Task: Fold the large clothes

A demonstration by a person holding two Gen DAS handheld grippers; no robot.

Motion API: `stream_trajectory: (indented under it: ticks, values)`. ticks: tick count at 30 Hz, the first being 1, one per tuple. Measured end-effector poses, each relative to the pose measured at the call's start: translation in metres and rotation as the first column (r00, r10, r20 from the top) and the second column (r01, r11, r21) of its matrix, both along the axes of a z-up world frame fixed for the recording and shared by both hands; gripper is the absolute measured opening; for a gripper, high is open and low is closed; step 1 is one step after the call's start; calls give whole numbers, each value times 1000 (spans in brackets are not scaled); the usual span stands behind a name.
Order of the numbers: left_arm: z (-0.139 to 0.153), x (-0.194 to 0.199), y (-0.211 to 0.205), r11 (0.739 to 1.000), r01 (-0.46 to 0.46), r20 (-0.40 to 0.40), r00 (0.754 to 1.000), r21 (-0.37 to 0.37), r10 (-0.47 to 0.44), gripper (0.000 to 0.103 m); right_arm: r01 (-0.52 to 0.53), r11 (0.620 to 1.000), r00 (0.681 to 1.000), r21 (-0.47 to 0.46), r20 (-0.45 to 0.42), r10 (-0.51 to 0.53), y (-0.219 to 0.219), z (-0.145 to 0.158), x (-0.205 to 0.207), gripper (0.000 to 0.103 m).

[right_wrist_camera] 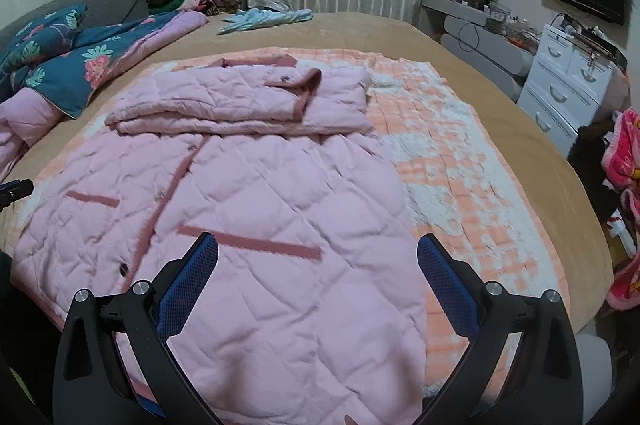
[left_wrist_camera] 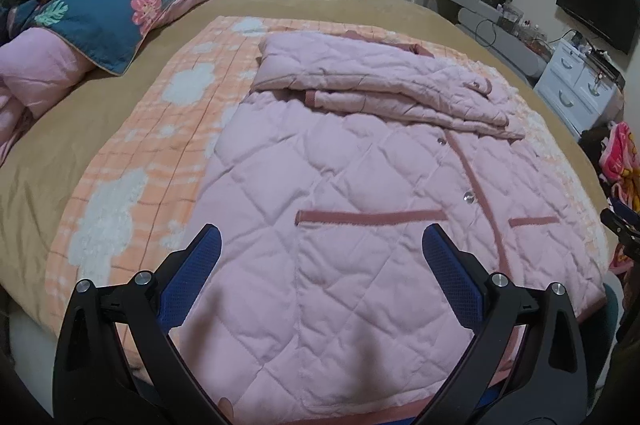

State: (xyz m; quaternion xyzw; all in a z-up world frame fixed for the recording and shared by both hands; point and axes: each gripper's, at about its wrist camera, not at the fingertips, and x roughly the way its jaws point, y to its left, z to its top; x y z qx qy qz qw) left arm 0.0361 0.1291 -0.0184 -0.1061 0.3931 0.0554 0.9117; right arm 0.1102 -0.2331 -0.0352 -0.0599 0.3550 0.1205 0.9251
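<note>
Spreading across the near edge of the bed [left_wrist_camera: 60, 129], on an orange checked blanket [left_wrist_camera: 132, 193] that seems laid there as a folding surface, our pink quilted jacket [left_wrist_camera: 360, 225] lies front up, its sleeves [right_wrist_camera: 240, 101] already folded across the chest toward the far edge. We hold the left gripper [left_wrist_camera: 322, 249] and right gripper [right_wrist_camera: 318, 257] with jaws spread wide and empty above the hem, apparently poised to lift it for the next fold.

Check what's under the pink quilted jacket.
The pink quilted jacket lies on an orange-and-white checked blanket, which is spread over the tan bedcover. Anything else directly beneath the jacket is covered.
</note>
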Motion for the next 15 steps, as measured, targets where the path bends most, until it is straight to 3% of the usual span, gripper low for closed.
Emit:
stream_trajectory:
  ticks: [15]
  values:
    - [-42,-19,7,999,-13,-87,996,30,15,95,42,999,995,15,-90,-40,-39,-27,-13,99]
